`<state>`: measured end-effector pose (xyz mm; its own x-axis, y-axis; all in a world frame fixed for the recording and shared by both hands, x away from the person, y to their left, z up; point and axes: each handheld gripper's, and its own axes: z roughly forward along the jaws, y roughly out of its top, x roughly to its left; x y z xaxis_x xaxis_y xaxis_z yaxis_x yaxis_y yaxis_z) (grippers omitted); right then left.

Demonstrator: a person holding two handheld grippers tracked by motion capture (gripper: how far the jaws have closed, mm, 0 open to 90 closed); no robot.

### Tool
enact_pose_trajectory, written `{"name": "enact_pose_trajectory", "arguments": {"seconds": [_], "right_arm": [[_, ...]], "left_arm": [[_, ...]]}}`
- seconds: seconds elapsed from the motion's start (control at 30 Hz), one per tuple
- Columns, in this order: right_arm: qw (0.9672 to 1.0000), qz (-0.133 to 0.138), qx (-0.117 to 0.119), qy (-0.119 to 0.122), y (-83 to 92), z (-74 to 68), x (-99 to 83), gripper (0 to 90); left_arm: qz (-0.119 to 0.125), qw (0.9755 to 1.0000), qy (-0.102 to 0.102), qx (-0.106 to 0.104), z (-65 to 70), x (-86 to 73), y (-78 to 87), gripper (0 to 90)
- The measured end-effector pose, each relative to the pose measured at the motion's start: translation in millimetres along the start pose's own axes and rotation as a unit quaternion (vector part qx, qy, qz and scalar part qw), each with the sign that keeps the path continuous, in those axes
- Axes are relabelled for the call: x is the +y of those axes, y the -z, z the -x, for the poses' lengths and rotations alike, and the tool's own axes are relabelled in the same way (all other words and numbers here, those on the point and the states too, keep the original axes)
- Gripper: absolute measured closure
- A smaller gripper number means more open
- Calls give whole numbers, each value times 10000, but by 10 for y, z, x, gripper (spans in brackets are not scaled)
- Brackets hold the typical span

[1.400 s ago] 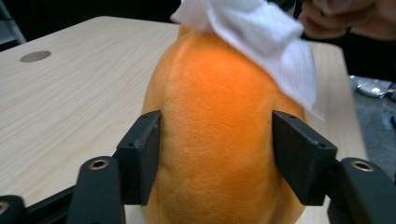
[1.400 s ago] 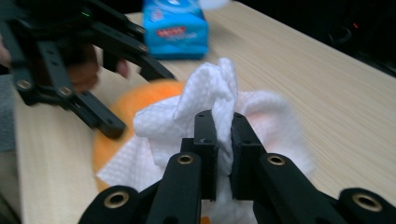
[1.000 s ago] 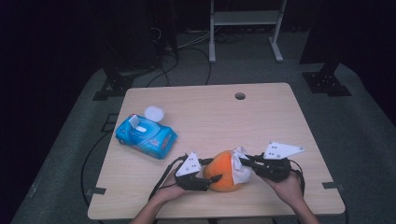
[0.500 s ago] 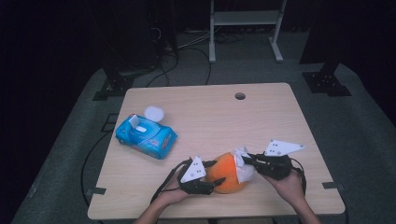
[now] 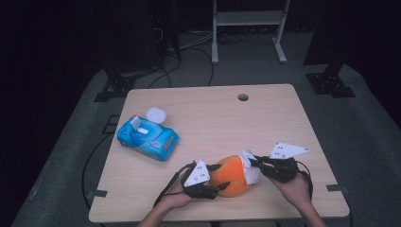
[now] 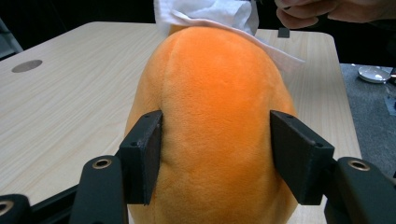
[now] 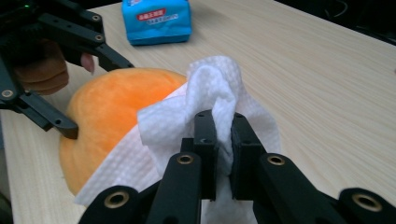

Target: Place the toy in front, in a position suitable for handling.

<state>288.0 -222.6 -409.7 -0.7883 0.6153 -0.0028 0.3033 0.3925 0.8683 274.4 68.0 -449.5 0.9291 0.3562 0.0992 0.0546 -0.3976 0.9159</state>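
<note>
High view: the orange plush [image 5: 231, 176] lies near the table's [image 5: 283, 118] front edge, the left tool [image 5: 218, 176] clamped on it from the left, the right tool [image 5: 251, 163] pressing a white wipe [image 5: 249, 169] to its right side. A blue wipe pack [image 5: 147, 138] lies toward the left edge.

Left gripper view: both jaws press into the plush's sides.

Right gripper view: jaws pinched together on the wipe.

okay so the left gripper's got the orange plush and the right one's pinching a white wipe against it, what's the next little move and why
Probably drag the wipe across the orange plush in a short stroke. The right gripper is shut on a bunched fold of it, with the rest draped over one end of the plush, and the left gripper clamps the plush from both sides, so it should stay put.
</note>
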Motion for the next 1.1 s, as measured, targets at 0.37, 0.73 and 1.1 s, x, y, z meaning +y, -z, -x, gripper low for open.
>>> {"name": "enact_pose_trajectory", "arguments": {"seconds": [0.37,0.73,1.1], "right_arm": [[9993,144,283,184,-24,-91,104,829],[9986,48,504,139,-45,-98,105,828],[9968,-51,797,9,54,19,-4,827]], "left_arm": [[12,10000,-63,-47,58,28,-36,378],[114,9996,31,-260,48,73,-30,318],[-18,9964,757,-391,-69,-10,-107,140]]}}
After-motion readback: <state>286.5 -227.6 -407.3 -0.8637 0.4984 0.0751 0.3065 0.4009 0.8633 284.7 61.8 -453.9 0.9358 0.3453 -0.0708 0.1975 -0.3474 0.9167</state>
